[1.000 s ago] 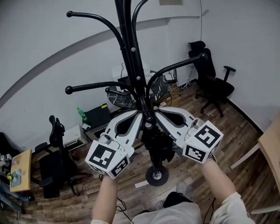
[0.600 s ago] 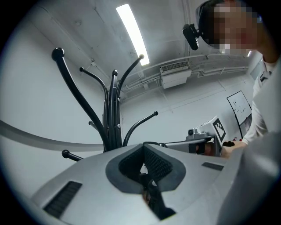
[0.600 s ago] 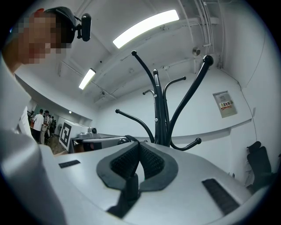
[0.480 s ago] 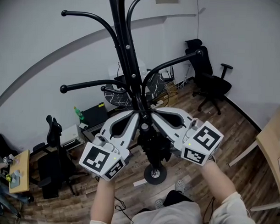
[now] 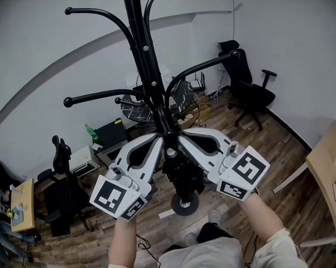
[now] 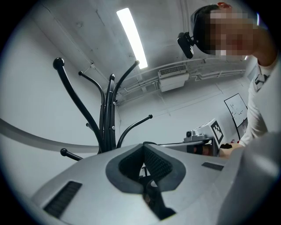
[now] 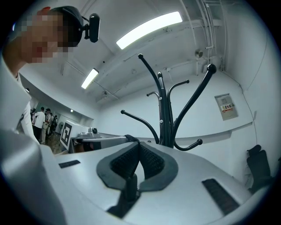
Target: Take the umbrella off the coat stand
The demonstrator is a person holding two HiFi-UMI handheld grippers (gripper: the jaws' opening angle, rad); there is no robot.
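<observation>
Umbrella (image 5: 185, 178) (folded, black, compact) hangs against the pole of the coat stand (image 5: 144, 53), just under both gripper tips. It is probably light and floppy with slick fabric, so the strap or handle is the safest hold. The left gripper (image 6: 144, 151) and right gripper (image 7: 139, 151) are clenched on it, and both have drawn back slightly since a second ago.
</observation>
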